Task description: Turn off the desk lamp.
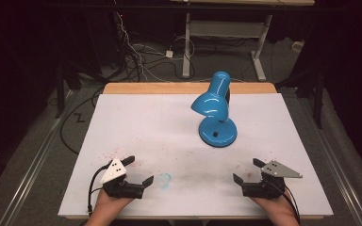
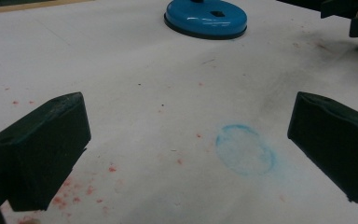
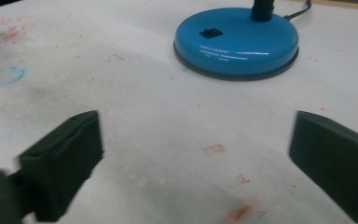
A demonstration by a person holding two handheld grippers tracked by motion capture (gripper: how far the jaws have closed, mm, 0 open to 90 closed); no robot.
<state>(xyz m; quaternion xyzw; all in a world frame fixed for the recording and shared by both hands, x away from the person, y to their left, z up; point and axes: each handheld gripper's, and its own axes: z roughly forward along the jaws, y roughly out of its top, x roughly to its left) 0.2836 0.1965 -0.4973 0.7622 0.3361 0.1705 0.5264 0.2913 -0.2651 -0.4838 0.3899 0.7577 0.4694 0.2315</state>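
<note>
— What's in front of you, biggest thing first?

— The white paper-covered worktop (image 1: pixel 136 127), stained with red flecks and a faint blue ring (image 1: pixel 164 180) near my left side. On it, toward the far right of centre, stands a glossy blue desk lamp with a round base (image 1: pixel 218 131), well apart from both my tools.

— Which way does it face?

— Its black rocker switch (image 3: pixel 210 33) sits on the near part of the base, towards me. The black neck (image 3: pixel 263 8) rises from the back of the base, and a dark cord (image 3: pixel 297 11) leaves behind it. From above, the shade's long axis runs from the far right, at its narrow top, down to the near left, where the wide mouth opens toward the worktop.

— And your tools?

— My left gripper (image 1: pixel 139 170) and right gripper (image 1: pixel 245 170) rest low at the near edge, one to each side, jaws spread wide and holding nothing. I'd guess they're parked there as a neutral ready position, both aimed inward at the lamp so either could reach the switch.
</note>
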